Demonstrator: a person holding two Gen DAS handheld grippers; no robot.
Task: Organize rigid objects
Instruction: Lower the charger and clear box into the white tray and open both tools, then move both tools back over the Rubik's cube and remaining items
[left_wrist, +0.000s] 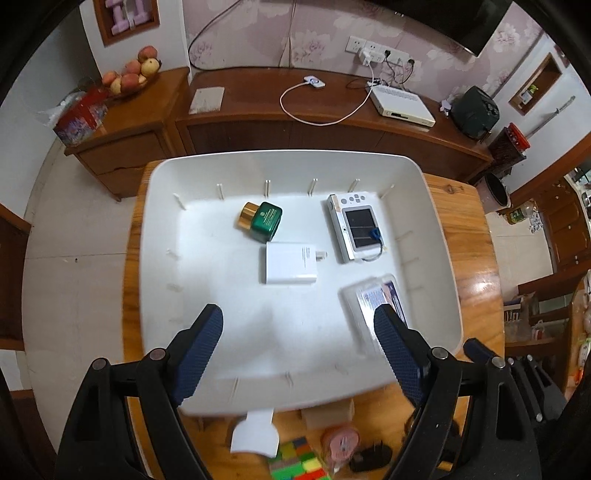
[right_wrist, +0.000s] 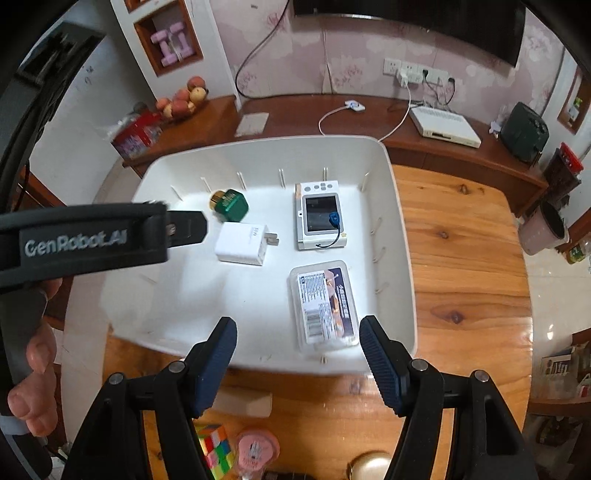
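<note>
Next item, as I judge it: the Rubik's cube (right_wrist: 216, 445) or pink round case (right_wrist: 256, 448) on the wooden table (right_wrist: 461, 258), just before the white bin (right_wrist: 404, 236). I should descend squarely and straddle the item. My right gripper (right_wrist: 297, 354) and left gripper (left_wrist: 297, 350) stand wide apart, holding nothing. The clear plastic box (right_wrist: 325, 304), white charger (right_wrist: 242, 245), handheld console (right_wrist: 320, 216) and green bottle (right_wrist: 229, 205) lie in the bin.
</note>
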